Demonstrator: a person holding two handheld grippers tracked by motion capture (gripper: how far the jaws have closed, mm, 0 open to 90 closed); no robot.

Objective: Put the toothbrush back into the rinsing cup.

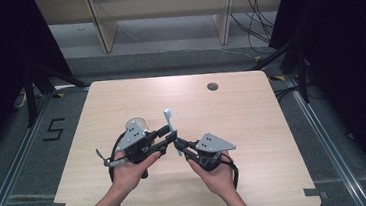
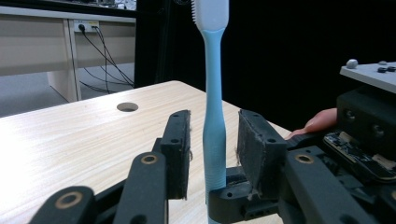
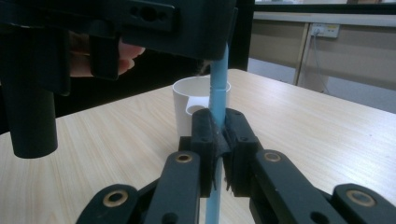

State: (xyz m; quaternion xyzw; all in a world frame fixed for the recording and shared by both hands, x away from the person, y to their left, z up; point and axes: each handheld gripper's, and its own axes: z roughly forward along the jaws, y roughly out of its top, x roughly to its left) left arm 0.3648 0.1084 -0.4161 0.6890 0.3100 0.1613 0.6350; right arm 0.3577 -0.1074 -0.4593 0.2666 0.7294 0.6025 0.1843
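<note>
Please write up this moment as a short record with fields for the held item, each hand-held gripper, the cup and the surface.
held item: blue toothbrush, upright, head at the top
right hand-held gripper: shut on the toothbrush handle, low down
left hand-held gripper: jaws on either side of the handle, gaps visible, not yet pressing
cup: white cup standing on the table beyond the toothbrush
surface: light wooden table with a round cable hole

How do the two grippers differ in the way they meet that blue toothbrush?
The right gripper has its jaws clamped on the toothbrush low on the handle; the left gripper has its jaws either side of the handle, higher up, with gaps showing. Both are black, hand-held, and face each other over the table.
</note>
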